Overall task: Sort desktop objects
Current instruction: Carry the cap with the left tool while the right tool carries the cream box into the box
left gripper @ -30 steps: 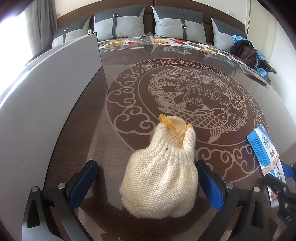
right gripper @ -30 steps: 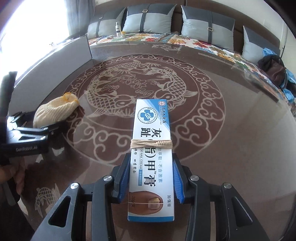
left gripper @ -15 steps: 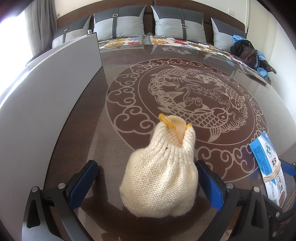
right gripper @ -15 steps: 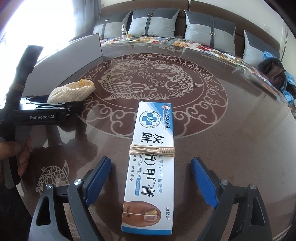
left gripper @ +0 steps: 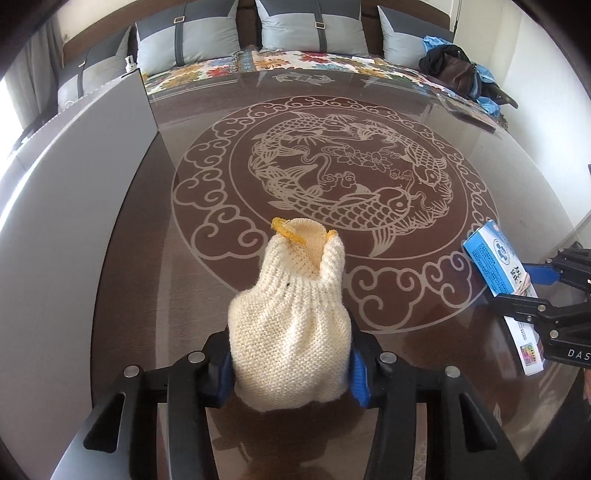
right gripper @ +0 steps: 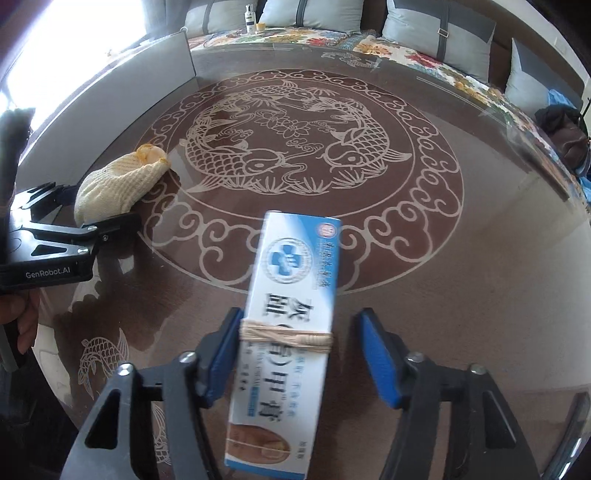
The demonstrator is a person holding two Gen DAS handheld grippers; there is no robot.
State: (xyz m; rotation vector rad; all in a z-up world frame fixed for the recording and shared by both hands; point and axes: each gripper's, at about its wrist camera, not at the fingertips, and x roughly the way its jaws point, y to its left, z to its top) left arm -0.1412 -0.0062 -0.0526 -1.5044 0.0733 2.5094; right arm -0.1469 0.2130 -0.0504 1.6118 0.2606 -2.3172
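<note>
A cream knitted pouch [left gripper: 291, 332] with a yellow-edged mouth lies on the glass table. My left gripper [left gripper: 290, 369] has its jaws closing, and both blue pads press into the pouch's sides. In the right wrist view the pouch [right gripper: 122, 184] shows at the left, in the left gripper [right gripper: 74, 236]. A blue-and-white cream box [right gripper: 291, 332] with a rubber band round it lies tilted between the jaws of my right gripper [right gripper: 300, 321]. These jaws are closing: the left pad touches the box, the right pad stands apart. The left wrist view has the box [left gripper: 495, 258] at its right edge.
The round table [left gripper: 332, 177] has a pale fish pattern under glass. A grey panel [left gripper: 74, 184] runs along its left side. Behind are cushions, a floral cloth, a small bottle [right gripper: 251, 22], and a dark bag [left gripper: 454, 70] at the back right. A hand [right gripper: 22, 325] holds the left gripper's handle.
The left jaws, wide open before, have closed onto the pouch. The right jaws let go of the box, opened wide, then came in again; the box now lies tilted.
</note>
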